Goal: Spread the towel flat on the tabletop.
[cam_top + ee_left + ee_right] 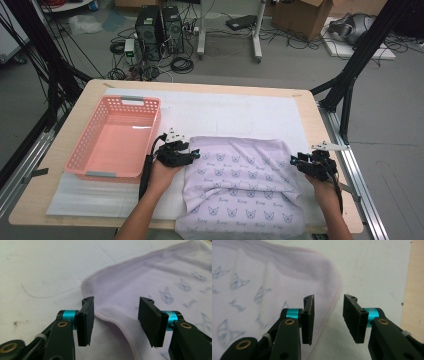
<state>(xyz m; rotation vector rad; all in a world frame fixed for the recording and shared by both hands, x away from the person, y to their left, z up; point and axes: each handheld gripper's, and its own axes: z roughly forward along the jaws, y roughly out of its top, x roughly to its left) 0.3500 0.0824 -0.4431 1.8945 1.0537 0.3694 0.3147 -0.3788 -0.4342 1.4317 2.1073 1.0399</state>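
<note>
One folded cloth [240,185] lies long axis toward the person.

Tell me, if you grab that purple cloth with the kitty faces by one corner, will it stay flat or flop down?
It would probably flop: the cloth is folded over on itself, wrinkles softly and drapes over the table edge. It looks thin, so likely light. Pushed, it would probably bunch up rather than slide whole.
</note>
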